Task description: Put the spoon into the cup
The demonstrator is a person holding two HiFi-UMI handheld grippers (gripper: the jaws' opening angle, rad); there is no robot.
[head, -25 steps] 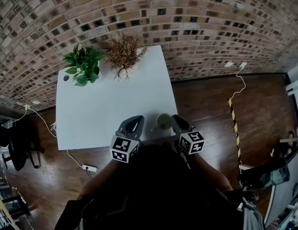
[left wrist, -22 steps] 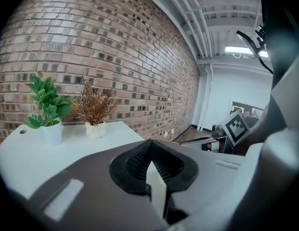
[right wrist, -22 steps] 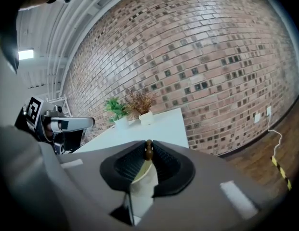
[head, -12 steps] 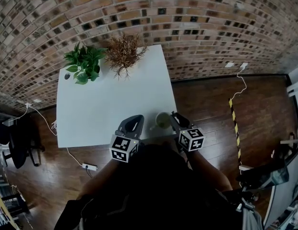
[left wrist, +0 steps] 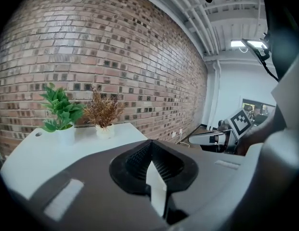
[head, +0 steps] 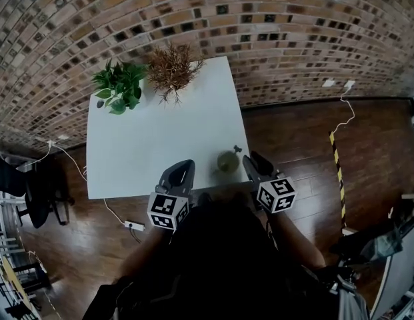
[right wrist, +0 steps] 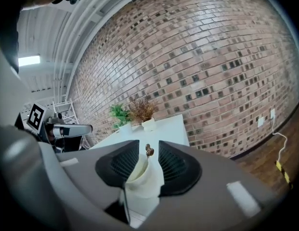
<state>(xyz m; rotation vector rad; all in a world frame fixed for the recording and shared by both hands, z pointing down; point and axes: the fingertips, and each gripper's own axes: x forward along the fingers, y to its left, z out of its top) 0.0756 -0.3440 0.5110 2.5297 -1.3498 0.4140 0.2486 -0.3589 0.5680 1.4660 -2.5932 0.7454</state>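
At table edge, right gripper fingers opening about spoon in cup; left gripper's together.

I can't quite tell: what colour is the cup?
Cream-white; the cup shows best in the right gripper view.

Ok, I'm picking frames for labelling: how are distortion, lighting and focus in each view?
Head view: heavy fisheye bows the brick wall; the table is evenly lit and sharp. Left gripper view: same bulge, dark vignetted corners, a bright ceiling light. Right gripper view: the cup near the lens is soft; the spoon pokes out, still readable.
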